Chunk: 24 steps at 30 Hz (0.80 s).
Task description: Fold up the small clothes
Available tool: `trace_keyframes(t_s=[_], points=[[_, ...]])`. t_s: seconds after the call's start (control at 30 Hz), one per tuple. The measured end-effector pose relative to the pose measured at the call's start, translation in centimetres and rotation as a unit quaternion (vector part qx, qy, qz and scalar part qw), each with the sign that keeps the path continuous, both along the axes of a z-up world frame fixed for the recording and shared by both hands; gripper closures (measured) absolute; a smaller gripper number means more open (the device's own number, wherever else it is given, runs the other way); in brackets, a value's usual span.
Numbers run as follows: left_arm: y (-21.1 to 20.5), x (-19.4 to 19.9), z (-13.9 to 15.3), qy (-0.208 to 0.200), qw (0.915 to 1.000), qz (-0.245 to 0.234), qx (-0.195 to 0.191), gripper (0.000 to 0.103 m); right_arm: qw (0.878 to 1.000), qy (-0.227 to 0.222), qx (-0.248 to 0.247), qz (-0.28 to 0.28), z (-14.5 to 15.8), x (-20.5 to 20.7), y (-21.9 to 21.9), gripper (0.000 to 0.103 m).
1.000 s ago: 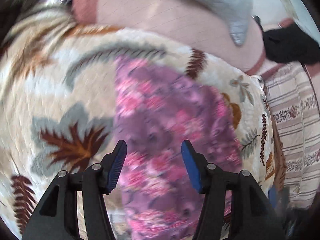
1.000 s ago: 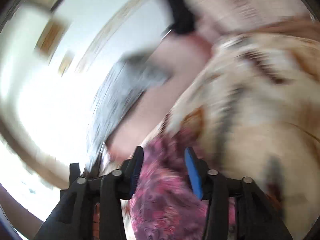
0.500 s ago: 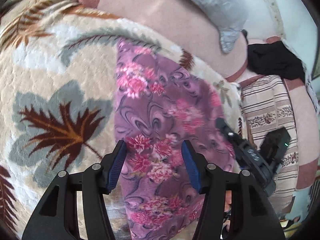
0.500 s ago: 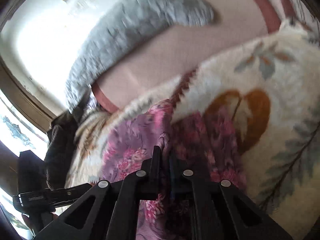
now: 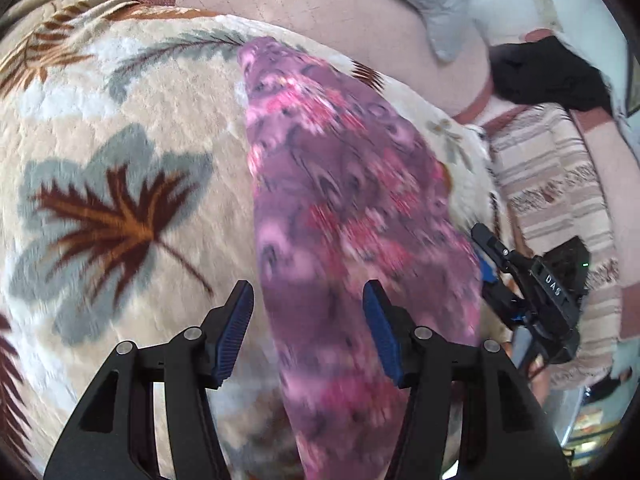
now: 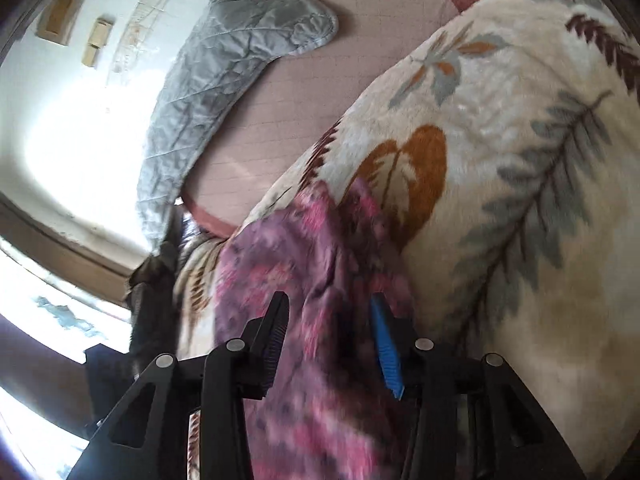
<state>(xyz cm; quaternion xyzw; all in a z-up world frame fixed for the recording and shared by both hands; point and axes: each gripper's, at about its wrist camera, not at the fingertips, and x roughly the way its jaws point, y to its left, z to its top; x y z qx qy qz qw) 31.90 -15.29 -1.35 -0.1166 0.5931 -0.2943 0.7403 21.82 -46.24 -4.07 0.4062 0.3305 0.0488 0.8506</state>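
Observation:
A purple garment with pink flowers (image 5: 352,208) lies as a long strip on a cream blanket with a leaf pattern (image 5: 120,140). My left gripper (image 5: 308,320) hovers open over the garment's near part, with the left edge of the cloth between its blue pads (image 5: 236,332). The right gripper (image 5: 516,280) shows at the garment's right edge in the left wrist view. In the right wrist view the right gripper (image 6: 330,332) has its jaws opening, with bunched folds of the garment (image 6: 304,264) between them, and the pads are not pressing on the cloth.
Beyond the blanket (image 6: 520,160) lies a pink checked sheet (image 5: 320,0) with a grey quilted cloth (image 6: 224,60) on it. A black cloth (image 5: 548,72) and a striped beige cover (image 5: 560,184) lie to the right. A bright window fills the right wrist view's left side.
The right gripper was shut on the garment's edge half a second ago and now stands apart. Both grippers have come lower and closer to the cloth.

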Motion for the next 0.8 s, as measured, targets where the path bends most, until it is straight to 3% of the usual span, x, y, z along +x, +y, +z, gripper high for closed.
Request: trace_keyframes(t_s=[0.07,0.1,0.17,0.2,0.3,0.37,0.4,0.47,0.5,0.53,0.6,0.67,0.7,0.73,0.8], points=[[-0.3,-1.4,-0.3,0.002,0.9999,-0.010,-0.006,0.047,1.000,-0.001,0.009,0.030,-0.3,-1.1,0.8,0.054],[-0.5,-2.0,-0.6,0.003,0.9999,-0.016,-0.002,0.046,0.999,0.019,-0.004,0.043,-0.8,-1.3,1.4,0.052],[-1.1,-2.6,-1.0,0.008,0.9997,-0.019,0.010,0.046,0.996,0.044,-0.049,0.056,-0.9,-1.6,2.4,0.083],[-1.0,-3.1,-1.1,0.015,0.9996,-0.021,0.005,0.046,0.995,0.027,-0.070,0.061,0.2,-2.2,2.8,0.092],[-1.0,-4.1,-1.4,0.010,0.9995,-0.021,0.020,0.044,0.994,-0.022,-0.098,0.051,2.8,-4.0,3.3,0.093],[-1.3,-4.6,-2.2,0.013,0.9984,-0.030,0.045,0.043,0.991,0.028,-0.122,0.054,1.8,-3.4,3.7,0.093],[-1.4,-4.9,-2.3,0.012,0.9980,-0.034,0.052,0.043,0.986,0.067,-0.141,0.056,0.9,-3.0,3.9,0.092],[-1.3,-5.3,-1.6,0.010,0.9980,-0.037,0.049,0.044,0.990,0.055,-0.123,0.049,1.0,-4.3,3.4,0.084],[-1.0,-5.5,-1.3,0.010,0.9982,-0.039,0.044,0.044,0.993,0.040,-0.103,0.037,1.4,-5.3,3.1,0.075],[-0.8,-5.7,-1.0,0.009,0.9983,-0.040,0.040,0.044,0.995,0.032,-0.087,0.034,1.5,-6.0,2.8,0.058],[-0.7,-5.9,-1.2,0.011,0.9981,-0.041,0.045,0.044,0.996,0.026,-0.074,0.034,1.2,-7.6,2.8,0.048],[-0.1,-6.0,-1.5,0.020,0.9978,-0.038,0.049,0.043,0.993,0.052,-0.098,0.051,0.4,-7.9,3.5,0.056],[0.0,-6.1,-1.5,0.030,0.9981,-0.033,0.043,0.044,0.988,0.066,-0.125,0.063,0.3,-7.9,4.1,0.096],[0.0,-6.1,-1.4,0.034,0.9983,-0.031,0.035,0.044,0.984,0.067,-0.150,0.070,0.7,-8.2,4.6,0.099],[0.3,-6.6,-1.1,0.036,0.9987,-0.029,0.023,0.044,0.986,0.020,-0.157,0.058,2.5,-9.6,4.5,0.099]])
